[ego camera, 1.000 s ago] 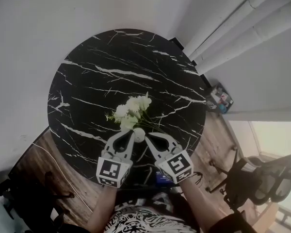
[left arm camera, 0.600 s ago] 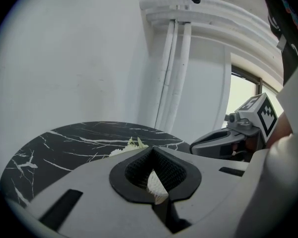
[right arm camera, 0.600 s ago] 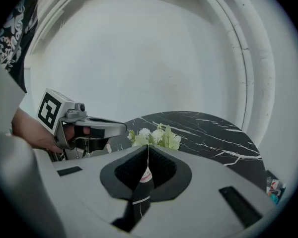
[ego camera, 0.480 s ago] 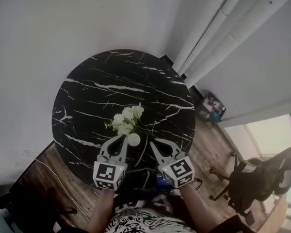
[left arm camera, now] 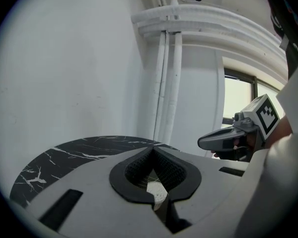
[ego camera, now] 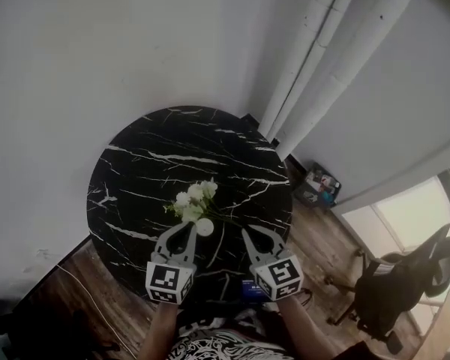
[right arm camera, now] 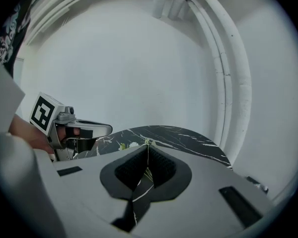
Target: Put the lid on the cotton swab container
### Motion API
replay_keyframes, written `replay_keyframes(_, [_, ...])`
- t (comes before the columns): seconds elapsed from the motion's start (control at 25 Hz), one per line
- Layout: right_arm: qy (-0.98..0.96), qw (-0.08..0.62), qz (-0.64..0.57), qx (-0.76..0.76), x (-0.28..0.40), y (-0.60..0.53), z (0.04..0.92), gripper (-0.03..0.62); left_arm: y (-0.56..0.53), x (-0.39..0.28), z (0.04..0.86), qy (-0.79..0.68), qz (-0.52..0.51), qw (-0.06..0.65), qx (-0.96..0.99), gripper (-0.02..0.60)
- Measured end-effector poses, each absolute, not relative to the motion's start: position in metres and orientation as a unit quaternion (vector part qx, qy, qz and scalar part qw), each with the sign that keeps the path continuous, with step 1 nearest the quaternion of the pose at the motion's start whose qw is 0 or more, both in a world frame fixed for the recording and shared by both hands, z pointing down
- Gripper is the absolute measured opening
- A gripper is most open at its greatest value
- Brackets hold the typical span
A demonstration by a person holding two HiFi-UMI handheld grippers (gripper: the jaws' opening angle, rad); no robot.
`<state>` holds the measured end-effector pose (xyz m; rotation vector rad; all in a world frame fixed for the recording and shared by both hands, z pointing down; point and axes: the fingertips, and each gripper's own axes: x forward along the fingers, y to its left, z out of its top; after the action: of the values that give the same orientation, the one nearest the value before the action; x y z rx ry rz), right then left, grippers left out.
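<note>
The left gripper (ego camera: 187, 228) and right gripper (ego camera: 256, 234) are hovering over the near side of the tabletop (ego camera: 150, 163), both with jaws pressed together and gripping nothing. 1 small white container (ego camera: 204, 227) is standing just beside the left tips, near the flowers (ego camera: 192, 200). No separate lid is showing, so capping is probably finishing. The next move is likely checking the seating.

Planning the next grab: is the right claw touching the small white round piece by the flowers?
Apart. The head view shows black tabletop between the right claw and the white piece.
</note>
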<state>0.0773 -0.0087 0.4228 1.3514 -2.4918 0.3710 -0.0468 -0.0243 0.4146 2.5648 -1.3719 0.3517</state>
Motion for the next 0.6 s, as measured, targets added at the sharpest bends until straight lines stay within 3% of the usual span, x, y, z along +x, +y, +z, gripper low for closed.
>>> replay_keyframes(0.6, [-0.841,0.13,0.108,0.514,0.093,0.011,0.402,0.017,-0.007,-0.053,0.393,-0.475,0.12,0.074,0.868,0.014])
